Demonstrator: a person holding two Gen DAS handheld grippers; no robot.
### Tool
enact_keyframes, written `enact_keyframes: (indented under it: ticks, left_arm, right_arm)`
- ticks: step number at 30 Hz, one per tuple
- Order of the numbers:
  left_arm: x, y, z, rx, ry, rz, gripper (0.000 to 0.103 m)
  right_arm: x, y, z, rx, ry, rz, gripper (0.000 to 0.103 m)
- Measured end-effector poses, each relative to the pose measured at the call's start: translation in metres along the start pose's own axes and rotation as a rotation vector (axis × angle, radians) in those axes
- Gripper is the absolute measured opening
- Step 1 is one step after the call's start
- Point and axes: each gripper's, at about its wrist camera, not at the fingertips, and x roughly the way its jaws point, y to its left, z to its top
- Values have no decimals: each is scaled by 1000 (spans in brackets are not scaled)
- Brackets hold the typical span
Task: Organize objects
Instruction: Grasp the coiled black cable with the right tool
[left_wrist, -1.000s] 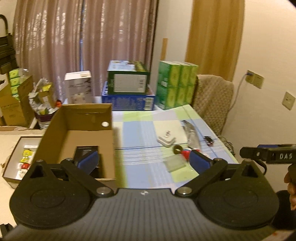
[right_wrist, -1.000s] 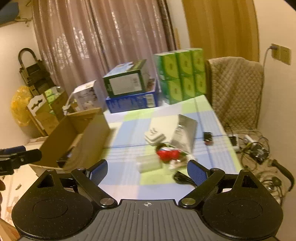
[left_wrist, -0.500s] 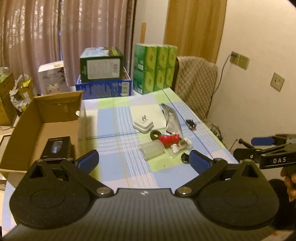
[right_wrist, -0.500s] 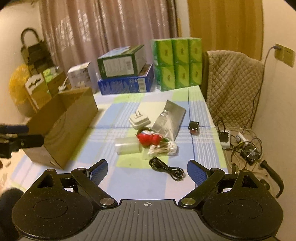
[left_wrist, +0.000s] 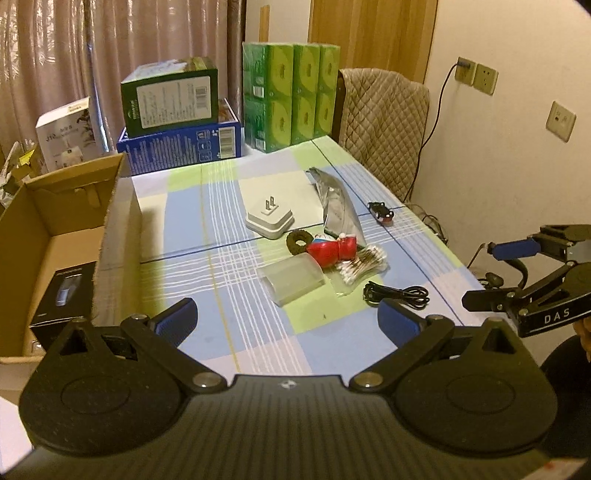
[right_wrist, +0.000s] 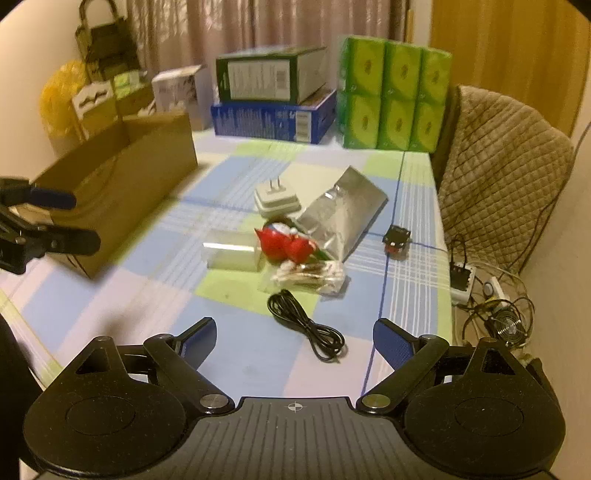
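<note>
Both your grippers, left gripper (left_wrist: 286, 319) and right gripper (right_wrist: 293, 338), hang spread wide with nothing in them, above the table's (right_wrist: 236, 358) near edge. Watch the black cable (right_wrist: 308, 325) nearest you: loosely coiled, so I'd guess a loop slips free. The cotton swab bag (right_wrist: 308, 277), red toy (right_wrist: 286, 243) and white charger (right_wrist: 275, 199) crowd mid-table; you could drag neighbours. The cardboard box (right_wrist: 125, 177) sits on the left edge.
</note>
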Motion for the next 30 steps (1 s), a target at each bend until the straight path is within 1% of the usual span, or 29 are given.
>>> enact_keyframes:
  ticks: [3, 6, 11, 14, 16, 20, 21, 22, 24, 27, 30]
  left_arm:
    - [13, -2, 2, 22, 18, 1, 102]
    - [25, -3, 4, 33, 43, -16, 102]
    - [44, -5, 5, 62, 77, -7, 101]
    - [55, -6, 6, 81, 96, -19, 97]
    - [62, -8, 7, 95, 107, -21, 96]
    - [73, -10, 9, 119, 122, -32, 94]
    - [76, -11, 9, 123, 126, -35, 94]
    - [79, -11, 10, 129, 129, -36, 93]
    - [83, -13, 10, 141, 132, -36, 93]
    - [89, -12, 11, 146, 140, -42, 93]
    - [94, -11, 12, 149, 149, -44, 92]
  right_arm:
    - [12, -6, 1, -24, 21, 12, 90]
    - [21, -10, 0, -39, 39, 24, 89]
    - [33, -14, 0, -69, 69, 32, 84]
    - [43, -16, 0, -98, 96, 29, 75]
    - [49, -17, 0, -123, 110, 35, 68]
    - [65, -15, 2, -195, 147, 47, 61]
    - [70, -15, 2, -214, 163, 49, 58]
    - [74, -14, 2, -227, 171, 50, 52]
    - [83, -14, 3, -249, 180, 62, 44]
    - [96, -14, 6, -277, 193, 77, 40]
    - [108, -10, 6, -338, 210, 73, 37]
